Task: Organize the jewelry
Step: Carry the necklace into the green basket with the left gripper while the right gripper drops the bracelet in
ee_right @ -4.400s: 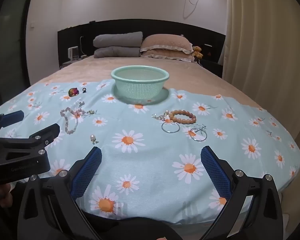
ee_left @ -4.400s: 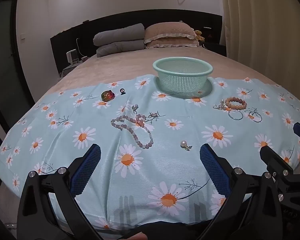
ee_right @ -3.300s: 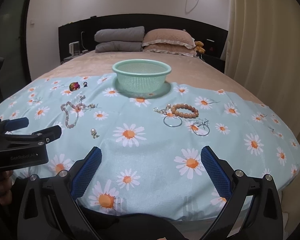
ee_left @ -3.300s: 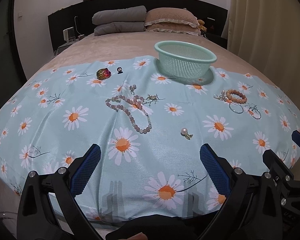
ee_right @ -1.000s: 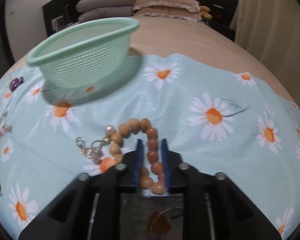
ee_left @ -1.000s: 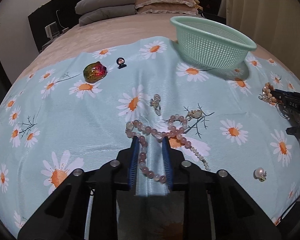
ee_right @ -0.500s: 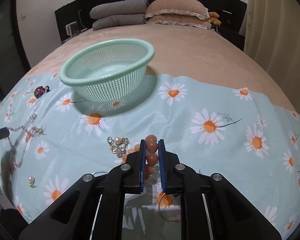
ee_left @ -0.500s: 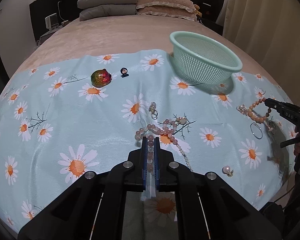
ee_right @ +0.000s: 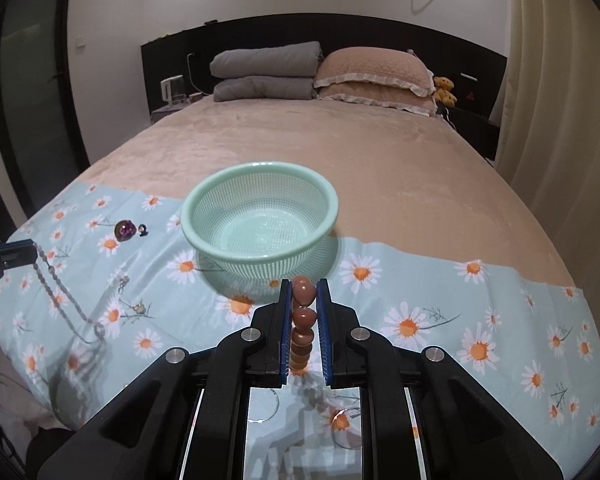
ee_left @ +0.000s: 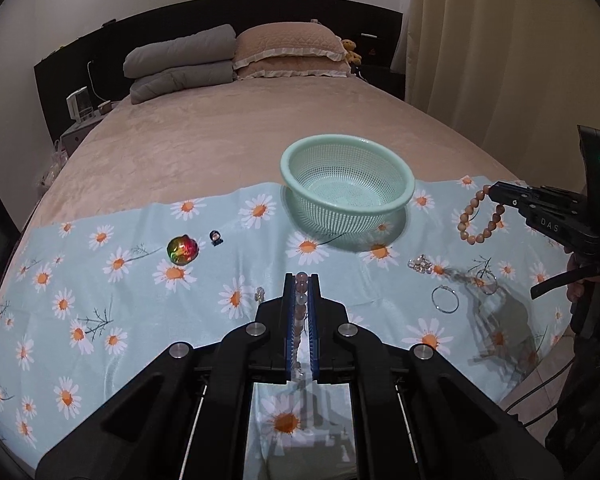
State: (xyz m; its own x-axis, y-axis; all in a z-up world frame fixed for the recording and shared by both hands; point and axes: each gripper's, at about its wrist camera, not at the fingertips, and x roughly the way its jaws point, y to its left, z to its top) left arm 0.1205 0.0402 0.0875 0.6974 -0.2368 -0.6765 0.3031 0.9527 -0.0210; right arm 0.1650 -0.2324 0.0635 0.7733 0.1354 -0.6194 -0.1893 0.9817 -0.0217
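- The necklace (ee_left: pixel 300 300) of pale pink beads is being clamped between the pads of the left gripper (ee_left: pixel 301 280); half a second ago it was still trailing on the cloth, and now it is being held clear above it, its loose end hanging down in the right wrist view.
- The left jaws, still closing a second ago, are now being kept tight on the beads.
- The bracelet (ee_right: pixel 303 316) of brown beads is being pinched in the right gripper (ee_right: pixel 303 286), whose jaws are staying together on it as before; in the left wrist view it is being dangled as a free loop at the right, above the cloth.
- Both grippers are being carried higher than half a second ago, so more of the bed is being shown.
- The basket (ee_right: pixel 260 216) is being left unmoved at the far edge of the daisy cloth (ee_left: pixel 100 312), beyond both grippers.
- The iridescent brooch (ee_left: pixel 183 250), small dark charm (ee_left: pixel 216 237), silver rings (ee_left: pixel 445 299) and pearl cluster (ee_left: pixel 420 263) are being left lying on the cloth as before.
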